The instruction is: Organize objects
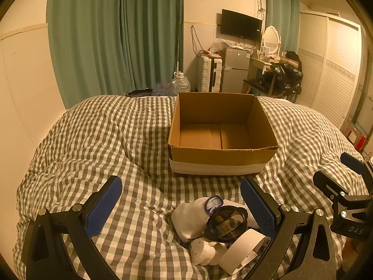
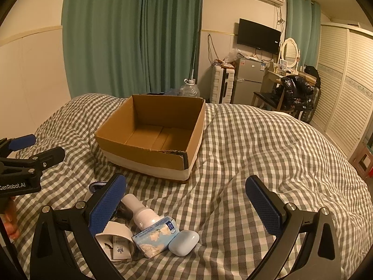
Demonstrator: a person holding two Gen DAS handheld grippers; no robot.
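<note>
An open, empty cardboard box (image 1: 221, 156) (image 2: 149, 163) sits on the checked bed. In front of it lies a small pile: a white pouch (image 1: 188, 217), a dark round jar (image 1: 227, 224), a white tape roll (image 1: 242, 247) (image 2: 116, 238), a white bottle (image 2: 142, 212), a blue tissue pack (image 2: 156, 235) and a pale blue case (image 2: 184, 242). My left gripper (image 1: 181, 207) is open with the pile between its fingers. My right gripper (image 2: 186, 210) is open above the tissue pack and case. Each gripper shows at the edge of the other's view.
The checked duvet (image 2: 256, 151) covers the bed in soft folds. Green curtains (image 1: 116, 35), a water jug (image 1: 180, 84), a suitcase (image 1: 207, 74), a small fridge (image 1: 235, 70) and a dressing table (image 1: 268, 60) stand beyond the bed. Slatted wardrobe doors (image 2: 345, 88) line the right.
</note>
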